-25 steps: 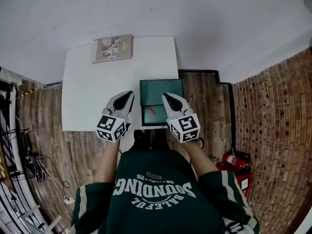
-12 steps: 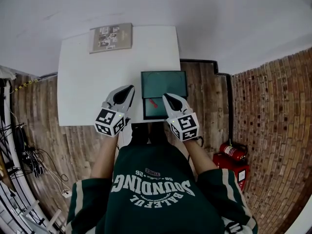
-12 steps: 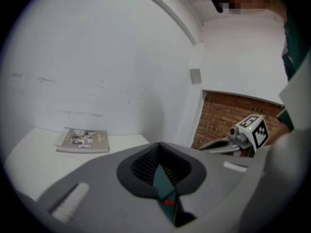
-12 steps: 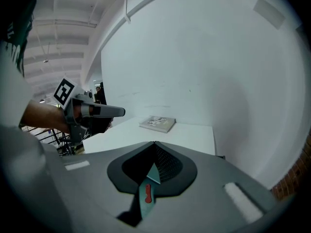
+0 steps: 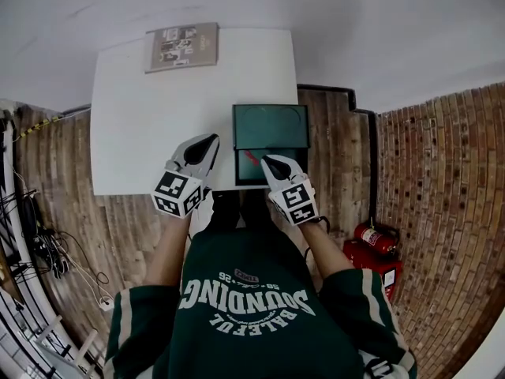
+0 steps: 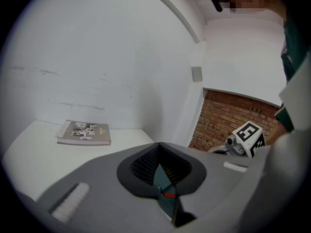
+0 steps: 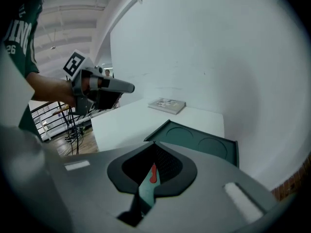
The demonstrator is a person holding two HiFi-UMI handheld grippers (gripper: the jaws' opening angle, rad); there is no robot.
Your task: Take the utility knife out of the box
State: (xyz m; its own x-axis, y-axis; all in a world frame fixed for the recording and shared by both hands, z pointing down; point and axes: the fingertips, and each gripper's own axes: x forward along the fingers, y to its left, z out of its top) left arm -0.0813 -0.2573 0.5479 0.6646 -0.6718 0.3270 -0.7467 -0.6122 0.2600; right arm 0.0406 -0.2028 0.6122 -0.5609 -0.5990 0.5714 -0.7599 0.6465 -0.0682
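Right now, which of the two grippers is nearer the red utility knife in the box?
The right gripper: its tip is over the open green box, beside the utility knife. The left gripper is over the white table, left of the box.

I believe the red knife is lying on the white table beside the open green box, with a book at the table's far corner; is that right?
Not quite: the red knife lies inside the open green box, not on the white table beside it, as the head view shows. The book is indeed at the table's far corner.
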